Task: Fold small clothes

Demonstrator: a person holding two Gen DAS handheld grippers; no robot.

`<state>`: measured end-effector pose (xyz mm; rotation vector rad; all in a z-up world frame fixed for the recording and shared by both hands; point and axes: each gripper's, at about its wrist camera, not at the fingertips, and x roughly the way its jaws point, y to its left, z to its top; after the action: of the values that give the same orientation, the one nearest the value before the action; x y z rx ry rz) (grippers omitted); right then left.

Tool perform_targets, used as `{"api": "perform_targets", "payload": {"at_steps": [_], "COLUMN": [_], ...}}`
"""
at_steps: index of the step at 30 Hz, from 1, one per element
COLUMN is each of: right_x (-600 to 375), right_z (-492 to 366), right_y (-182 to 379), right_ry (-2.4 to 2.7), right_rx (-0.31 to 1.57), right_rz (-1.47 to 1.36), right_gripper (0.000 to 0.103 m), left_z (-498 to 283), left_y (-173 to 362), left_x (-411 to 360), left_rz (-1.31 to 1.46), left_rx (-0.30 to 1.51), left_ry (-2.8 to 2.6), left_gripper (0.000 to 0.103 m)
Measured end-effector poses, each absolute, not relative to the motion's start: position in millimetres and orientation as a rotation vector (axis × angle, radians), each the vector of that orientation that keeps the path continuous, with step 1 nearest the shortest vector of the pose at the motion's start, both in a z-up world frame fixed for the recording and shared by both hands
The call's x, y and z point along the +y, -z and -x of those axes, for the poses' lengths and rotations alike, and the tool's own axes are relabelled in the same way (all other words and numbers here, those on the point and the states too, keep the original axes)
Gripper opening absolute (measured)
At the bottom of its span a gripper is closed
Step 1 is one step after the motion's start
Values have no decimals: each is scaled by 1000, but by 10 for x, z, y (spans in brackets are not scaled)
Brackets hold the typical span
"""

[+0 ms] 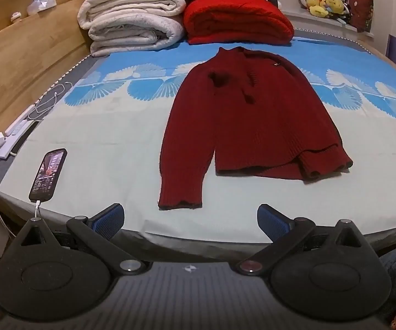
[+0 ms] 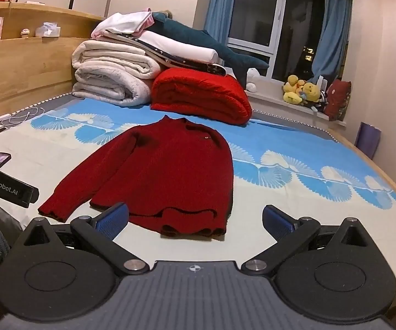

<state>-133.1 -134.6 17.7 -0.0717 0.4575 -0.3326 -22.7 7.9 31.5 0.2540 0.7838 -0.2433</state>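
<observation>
A dark red knit sweater (image 1: 250,115) lies flat on the bed, collar away from me; it also shows in the right wrist view (image 2: 170,170). Its left sleeve (image 1: 181,165) lies straight down toward the near edge. The right sleeve is folded across the body, its cuff (image 1: 327,165) at the hem. My left gripper (image 1: 191,221) is open and empty, just short of the left cuff. My right gripper (image 2: 196,221) is open and empty, hovering at the sweater's hem. The left gripper's body (image 2: 5,184) shows at the left edge of the right wrist view.
A phone (image 1: 48,174) on a charging cable lies at the bed's near left. Power strips and cables (image 1: 19,129) line the left edge. Folded white blankets (image 1: 131,24) and a red blanket (image 1: 236,22) are stacked at the head. A wooden headboard (image 1: 19,55) stands left.
</observation>
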Motion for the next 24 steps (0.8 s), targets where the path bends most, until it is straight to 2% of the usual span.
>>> {"api": "perform_targets", "payload": {"at_steps": [9, 24], "right_x": [-1318, -1341], "right_z": [1327, 1356], "right_y": [-208, -234], "right_ry": [320, 307], "right_rx": [458, 466], "right_rz": [61, 27], "right_gripper": [102, 102], "left_z": [465, 543], "left_y": [-496, -462], "left_x": [149, 99], "left_rz": [-264, -265], "left_rx": [797, 796], "left_ry": [243, 249], "left_gripper": [103, 103]}}
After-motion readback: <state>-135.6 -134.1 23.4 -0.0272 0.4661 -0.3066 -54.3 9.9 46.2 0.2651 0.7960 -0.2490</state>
